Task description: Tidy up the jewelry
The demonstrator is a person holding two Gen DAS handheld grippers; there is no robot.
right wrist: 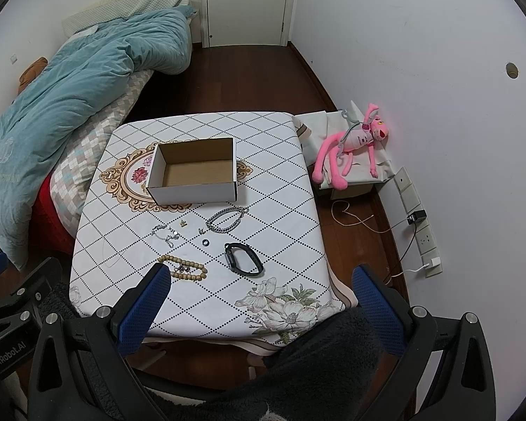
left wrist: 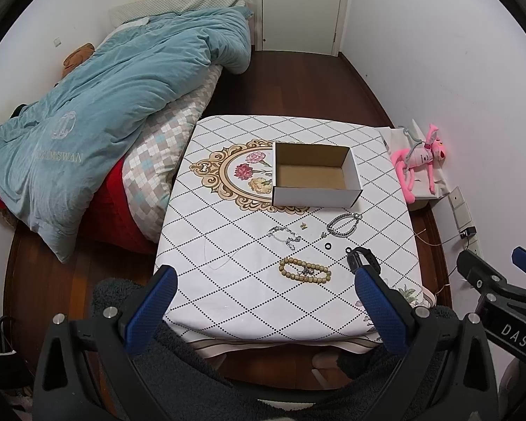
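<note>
Both tongs gape empty at the desk's (right wrist: pixel 291 189) near edge: left tongs (left wrist: pixel 263 294), right tongs (right wrist: pixel 259 293). Jewelry lies mid-desk: bead bracelet (right wrist: pixel 189 269), black band (right wrist: pixel 243 258), chain bracelet (right wrist: pixel 224 221). Open box (right wrist: pixel 196 193) behind.

I hold the left gripper (left wrist: pixel 263 291) above the near edge of the table (left wrist: pixel 249 301), its blue fingers (left wrist: pixel 378 301) spread wide with nothing between them. The right gripper (right wrist: pixel 259 291) hangs level beside it over the same edge, fingers (right wrist: pixel 147 298) equally wide apart and empty.
</note>
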